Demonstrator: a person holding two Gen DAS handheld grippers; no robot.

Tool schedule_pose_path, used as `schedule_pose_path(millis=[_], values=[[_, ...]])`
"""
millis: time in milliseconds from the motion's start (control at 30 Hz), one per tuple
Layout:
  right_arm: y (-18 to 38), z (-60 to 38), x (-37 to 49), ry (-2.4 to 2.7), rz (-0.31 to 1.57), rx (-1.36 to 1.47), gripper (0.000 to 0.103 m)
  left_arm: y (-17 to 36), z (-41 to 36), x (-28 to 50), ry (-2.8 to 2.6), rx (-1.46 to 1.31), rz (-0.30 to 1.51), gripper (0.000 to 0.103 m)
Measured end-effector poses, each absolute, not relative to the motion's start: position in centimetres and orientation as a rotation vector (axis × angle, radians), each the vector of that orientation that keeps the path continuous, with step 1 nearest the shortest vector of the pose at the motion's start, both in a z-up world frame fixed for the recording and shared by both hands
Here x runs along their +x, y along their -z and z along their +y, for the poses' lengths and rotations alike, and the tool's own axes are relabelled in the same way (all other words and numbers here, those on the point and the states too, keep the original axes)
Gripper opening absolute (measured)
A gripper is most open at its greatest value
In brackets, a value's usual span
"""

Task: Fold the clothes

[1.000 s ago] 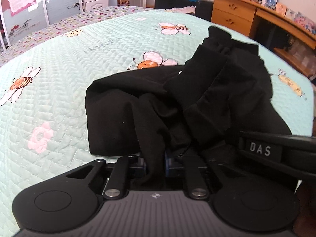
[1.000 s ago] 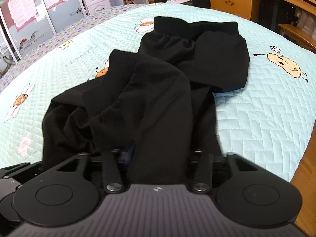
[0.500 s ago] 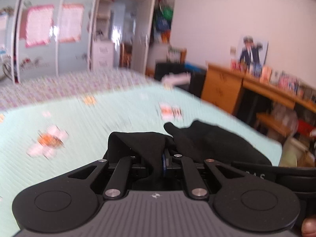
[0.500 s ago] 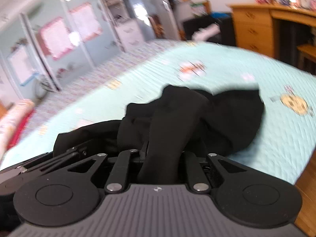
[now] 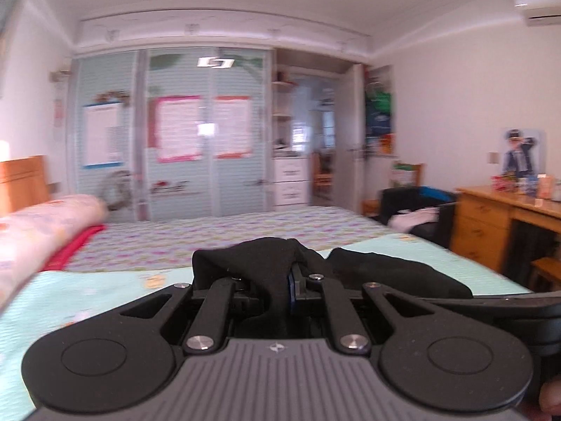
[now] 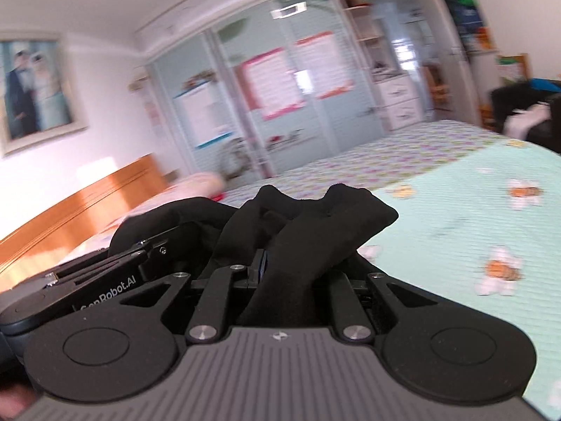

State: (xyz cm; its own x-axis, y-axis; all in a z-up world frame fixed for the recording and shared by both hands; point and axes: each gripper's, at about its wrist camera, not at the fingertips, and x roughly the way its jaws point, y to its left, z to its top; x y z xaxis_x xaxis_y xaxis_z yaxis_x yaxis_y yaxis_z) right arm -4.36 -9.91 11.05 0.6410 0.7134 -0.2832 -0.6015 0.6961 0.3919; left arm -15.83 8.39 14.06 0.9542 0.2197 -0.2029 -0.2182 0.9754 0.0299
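The left gripper (image 5: 280,291) is clamped on a bunched fold of the black knit garment (image 5: 259,263), which rises in a hump between its two fingers and spills to the right as a flatter lobe. That lobe seems to lie against the pale mint quilted bedspread with bee and flower prints (image 5: 87,298), though the blur makes contact hard to judge. The right gripper (image 6: 280,273) pinches another thick fold of the same black garment (image 6: 315,224); the cloth stands up in two peaks above its fingers and drapes leftward over the body of the other tool. In the right wrist view the mint bedspread (image 6: 473,210) stretches away on the right, beneath and beyond the held cloth. Both cameras look level across the room: a wall of sliding wardrobe doors with pink-bordered posters (image 5: 203,133) stands behind the bed, a wooden desk (image 5: 491,221) on the right, and an orange wooden headboard (image 6: 87,210) on the left.
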Motion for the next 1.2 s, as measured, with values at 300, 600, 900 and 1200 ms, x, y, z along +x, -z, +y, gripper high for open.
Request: schedule_pose_path(millis=[300, 600, 900, 1200], values=[[-13.6, 3.3, -10.4, -1.009, 0.464, 0.21, 0.014, -13.9, 13.6, -18.1, -0.489, -0.013, 0.234, 0.013], [-9.2, 10.0, -7.8, -0.989, 0.613, 0.13, 0.046, -10.5, 17.1, -18.3, -0.663, -0.006, 0.318, 0.074], [-5.2, 9.3, -9.5, -0.946, 0.634, 0.119, 0.067, -9.0, 19.1, -19.3, -0.677, -0.03, 0.344, 0.078], [-2.5, 10.9, -10.5, -0.96, 0.662, 0.091, 0.068, -8.2, 20.6, -20.8, -0.655, -0.041, 0.376, 0.078]])
